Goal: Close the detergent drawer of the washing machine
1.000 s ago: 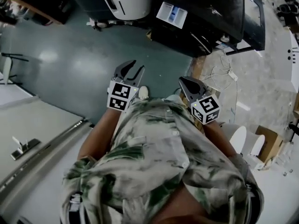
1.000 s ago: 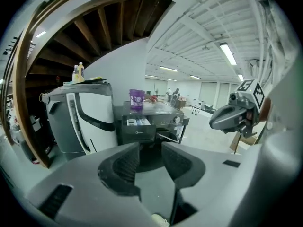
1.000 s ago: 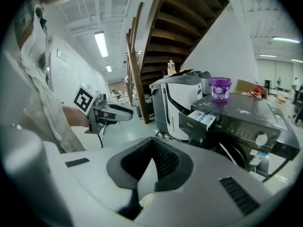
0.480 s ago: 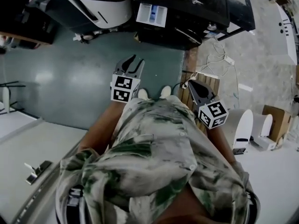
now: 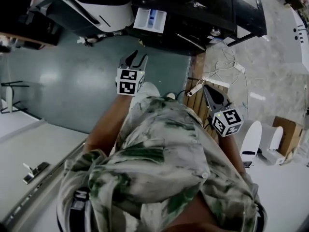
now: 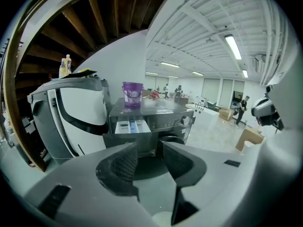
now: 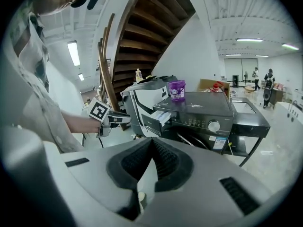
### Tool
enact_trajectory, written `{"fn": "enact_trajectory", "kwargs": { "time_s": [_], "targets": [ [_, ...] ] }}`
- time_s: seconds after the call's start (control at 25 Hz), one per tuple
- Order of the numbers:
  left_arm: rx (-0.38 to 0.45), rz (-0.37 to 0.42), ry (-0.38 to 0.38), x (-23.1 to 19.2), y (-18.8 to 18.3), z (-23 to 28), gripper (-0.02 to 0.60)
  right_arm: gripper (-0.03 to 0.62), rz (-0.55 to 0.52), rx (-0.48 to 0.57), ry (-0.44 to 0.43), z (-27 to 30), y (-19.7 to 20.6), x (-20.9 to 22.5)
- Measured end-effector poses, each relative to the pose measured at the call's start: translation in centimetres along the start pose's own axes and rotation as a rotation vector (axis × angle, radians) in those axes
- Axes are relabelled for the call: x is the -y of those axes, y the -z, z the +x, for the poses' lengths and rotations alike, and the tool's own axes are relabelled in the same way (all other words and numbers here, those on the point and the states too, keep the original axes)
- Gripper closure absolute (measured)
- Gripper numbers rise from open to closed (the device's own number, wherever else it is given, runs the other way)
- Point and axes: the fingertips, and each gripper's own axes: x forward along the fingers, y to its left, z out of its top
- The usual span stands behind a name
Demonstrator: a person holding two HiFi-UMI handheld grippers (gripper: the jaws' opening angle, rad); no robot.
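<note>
- The detergent drawer [image 5: 150, 19] was pulled out of the top left corner of the washing machine [image 5: 207, 6]'s front. The white compartments were open to view, with a blue bit in the middle.
- The machine itself was a dark front-loader with a round knob on its panel. A purple bucket [image 6: 132, 94] sat on its lid, towards the back on the drawer side.
- The left claw [image 6: 148, 148] was aimed pretty much at the drawer but was well short of it, hanging over the floor [image 5: 72, 71]. Its jaws stood a fair way apart and had just been opening. Nothing was between them, you could just see the drawer front and the machine through the gap.
- The right claw [image 7: 151, 140] was off to the person's right and further back from the machine. Its jaw tips were closed together with nothing pinched in them.
- From the right gripper view you could see the left claw held out in front of the drawer, not touching it.
- A big white-and-dark appliance [image 6: 71, 117] stood just beside the machine on the drawer side.
- A wooden staircase [image 7: 151, 27] ran up overhead behind it.
- A white power strip [image 5: 197, 87] lay on the floor near the right claw, cable trailing off.
- The person's patterned shirt [image 5: 159, 163] filled the lower half of the head view.
</note>
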Motion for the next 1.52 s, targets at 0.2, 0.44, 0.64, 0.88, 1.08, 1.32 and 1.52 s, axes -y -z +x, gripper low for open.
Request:
{"fn": "enact_trajectory", "kwargs": {
  "time_s": [0.2,0.44,0.64,0.88,1.08,1.32,1.52],
  "targets": [
    [-0.029,-0.016,-0.033,-0.9,0.1,3.2,0.411,0.572,0.032,-0.009,0.002,0.8,0.1,2.3],
    [-0.047,-0.014,-0.064,-3.0,-0.9,6.8,0.394,0.572,0.047,-0.009,0.040,3.0,-2.3,4.2],
    [-0.065,-0.022,-0.070,-4.6,-0.9,9.7,0.394,0.572,0.041,-0.013,0.037,5.6,-4.2,4.8],
    [-0.081,-0.037,-0.074,-5.8,-0.6,11.7,0.393,0.572,0.031,-0.028,0.037,7.4,-5.4,5.1],
    [-0.094,-0.031,-0.084,-6.6,-0.3,12.9,0.388,0.572,0.032,-0.032,0.046,8.1,-5.6,5.7],
    [-0.110,-0.023,-0.075,-7.0,-0.3,14.1,0.380,0.572,0.037,-0.039,0.054,8.7,-6.0,6.2],
    [-0.113,-0.014,-0.079,-7.4,-0.6,15.1,0.376,0.572,0.040,-0.042,0.061,9.1,-6.2,6.5]
  ]
}}
